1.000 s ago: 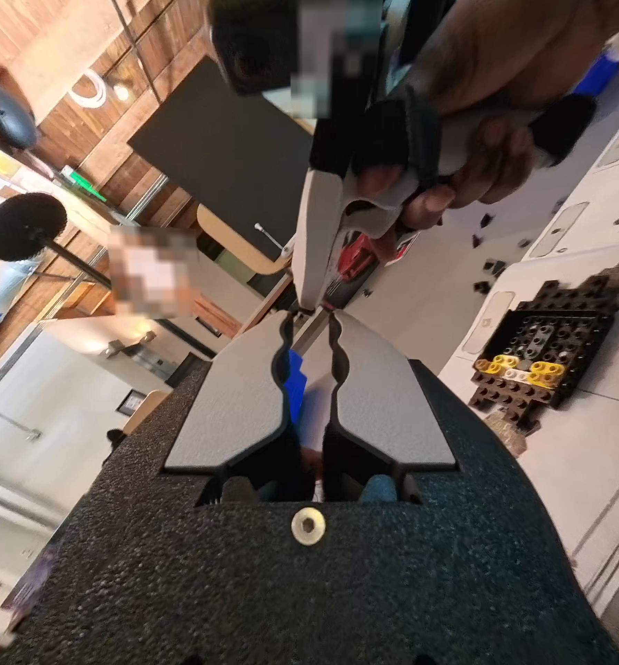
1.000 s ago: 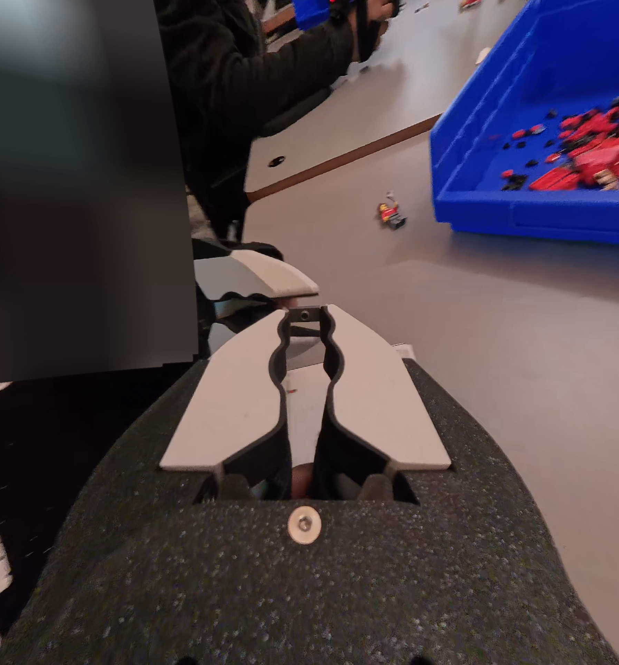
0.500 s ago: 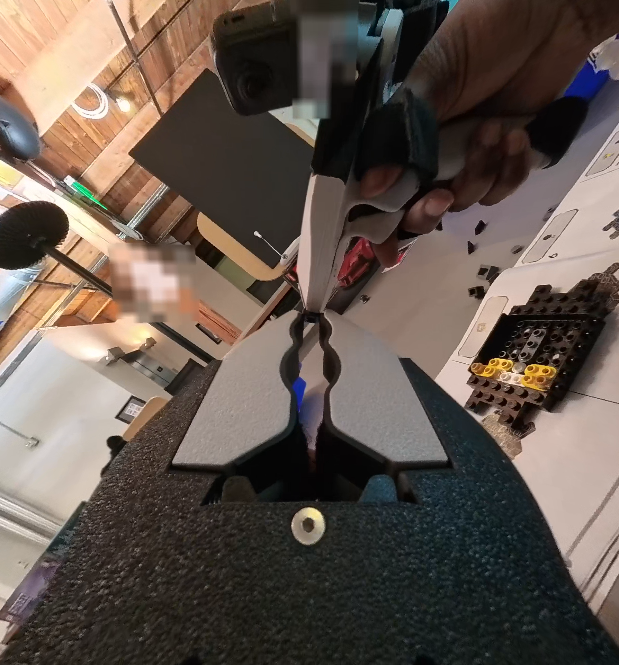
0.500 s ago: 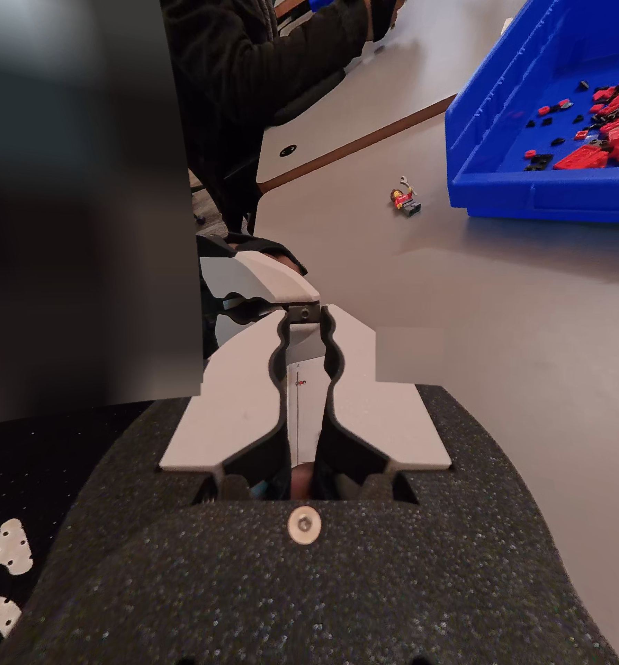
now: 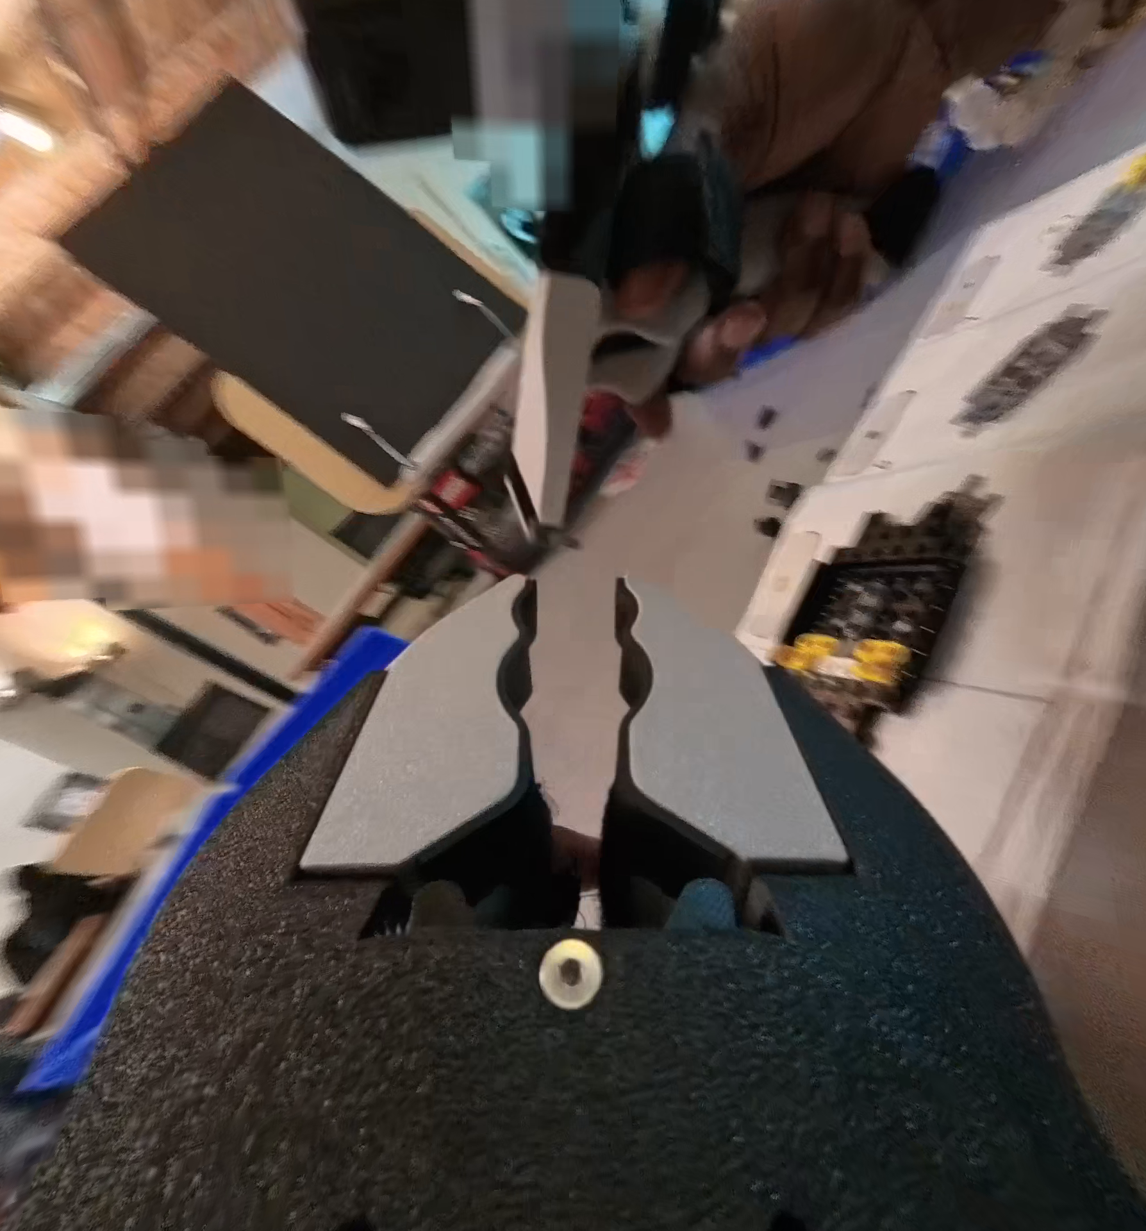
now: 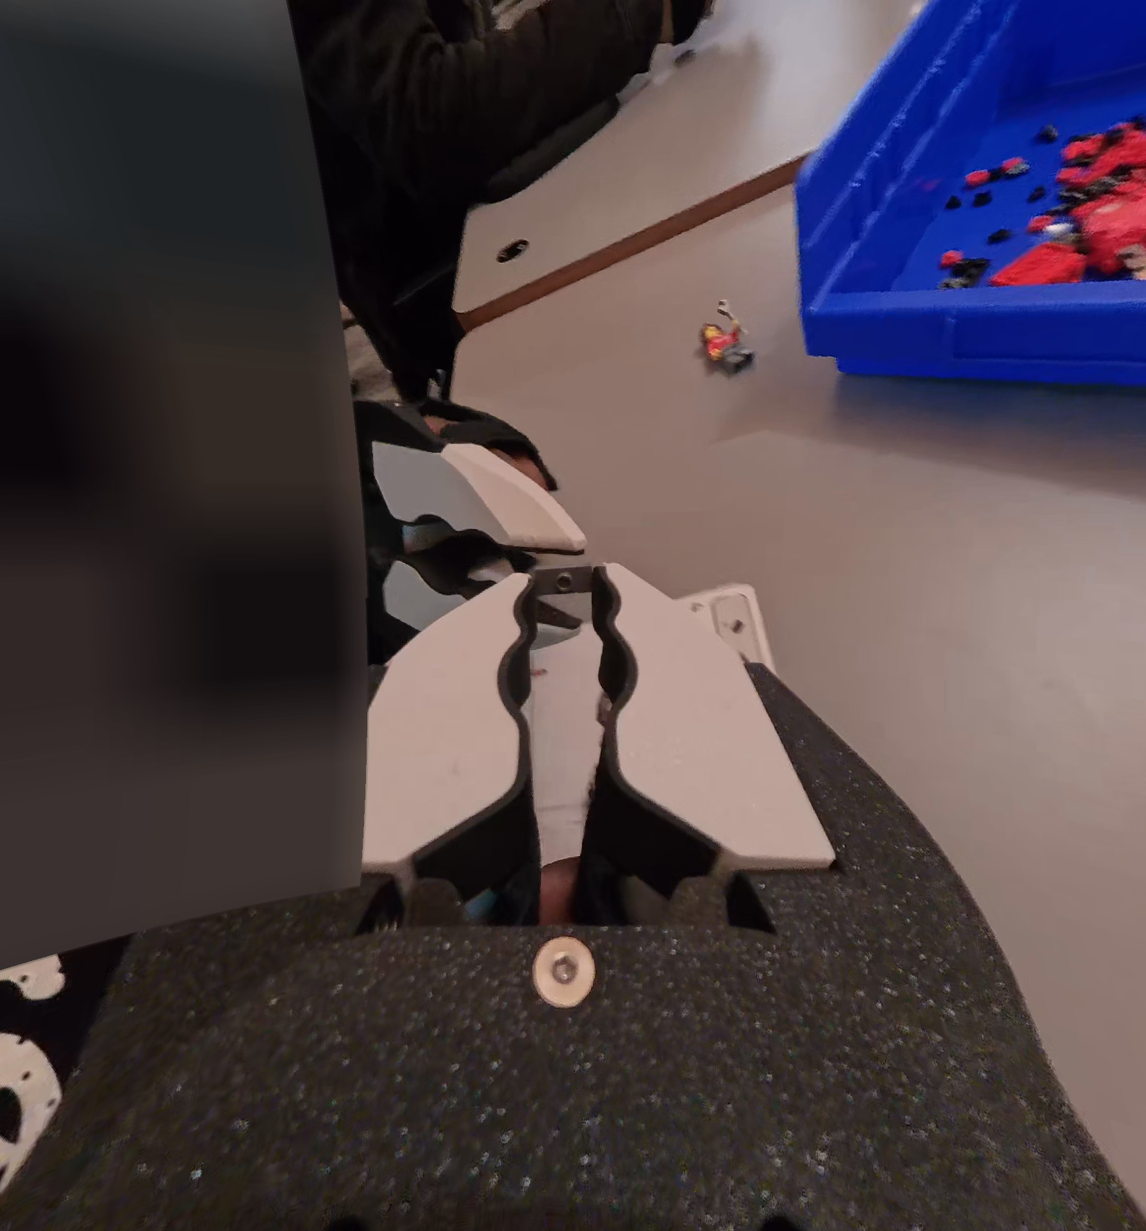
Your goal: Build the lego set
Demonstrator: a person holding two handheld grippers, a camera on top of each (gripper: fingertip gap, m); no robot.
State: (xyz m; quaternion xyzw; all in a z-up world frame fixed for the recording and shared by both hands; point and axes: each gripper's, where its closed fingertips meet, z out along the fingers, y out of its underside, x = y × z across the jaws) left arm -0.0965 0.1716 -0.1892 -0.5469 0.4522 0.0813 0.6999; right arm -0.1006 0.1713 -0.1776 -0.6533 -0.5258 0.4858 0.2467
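My right gripper [image 6: 565, 576] is shut on a small dark grey piece with a hole [image 6: 562, 581], pinched at its fingertips above the table. My left gripper [image 5: 575, 583] is open and empty, with its tips just short of that piece. In the right wrist view, the left gripper's white fingers [image 6: 490, 493] stand spread on either side of the piece. In the blurred left wrist view, the right gripper [image 5: 550, 526] hangs edge-on from a hand above. The partly built set [image 5: 890, 613], dark with yellow pieces, lies on a white instruction sheet [image 5: 1056, 599] at the right.
A blue bin [image 6: 956, 333] with red and black pieces stands at the back right, and its rim also shows in the left wrist view [image 5: 257, 766]. A small minifigure [image 6: 723, 340] lies on the grey table [image 6: 890, 666]. A person in dark sleeves sits behind.
My left gripper closed in at the piece half a second ago and has now opened and drawn back a little. My right gripper has kept hold of the piece.
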